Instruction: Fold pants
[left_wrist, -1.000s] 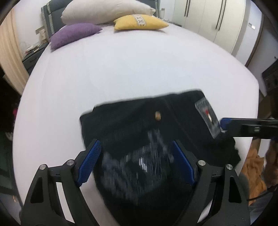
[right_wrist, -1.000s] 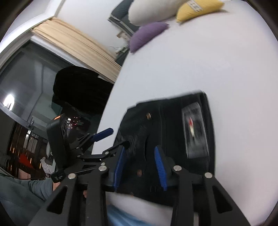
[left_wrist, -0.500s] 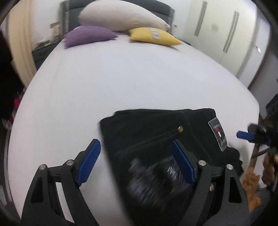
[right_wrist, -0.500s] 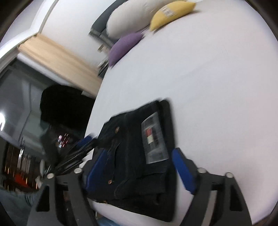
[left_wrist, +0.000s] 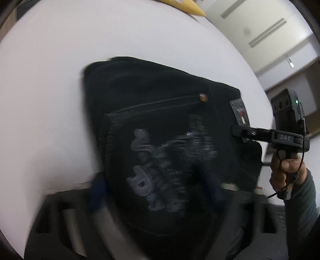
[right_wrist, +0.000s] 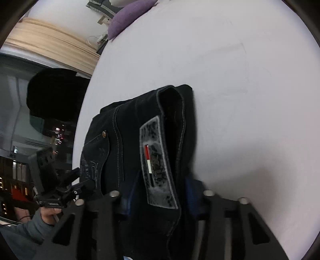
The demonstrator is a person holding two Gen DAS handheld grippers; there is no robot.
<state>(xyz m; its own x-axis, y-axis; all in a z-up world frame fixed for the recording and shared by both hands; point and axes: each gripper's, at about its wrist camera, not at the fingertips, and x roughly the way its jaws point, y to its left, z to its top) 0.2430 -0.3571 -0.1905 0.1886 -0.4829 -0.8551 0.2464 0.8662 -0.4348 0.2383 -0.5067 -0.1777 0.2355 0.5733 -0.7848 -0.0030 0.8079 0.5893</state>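
Black jeans [left_wrist: 160, 112] lie folded into a compact stack near the front edge of the white bed [left_wrist: 60, 60]; a brass rivet and grey waist label show. My left gripper [left_wrist: 154, 192] straddles the near pocket end, jaws apart with the cloth between them; the view is blurred. My right gripper [right_wrist: 160, 192] straddles the waistband end of the jeans [right_wrist: 140, 140] around the label [right_wrist: 156, 160], blue pads on either side. It also shows in the left wrist view [left_wrist: 240, 132], tips at the label.
A purple pillow [right_wrist: 128, 14] and a yellow pillow [left_wrist: 186, 6] lie at the bed's far end. White wardrobe doors [left_wrist: 270, 30] stand beyond the right side. A dark chair [right_wrist: 50, 96] and beige curtain [right_wrist: 50, 48] stand left of the bed.
Both grippers have dropped down and forward onto the folded jeans. The right gripper's jaws have narrowed around the waistband end. The left view now sits close over the pocket.
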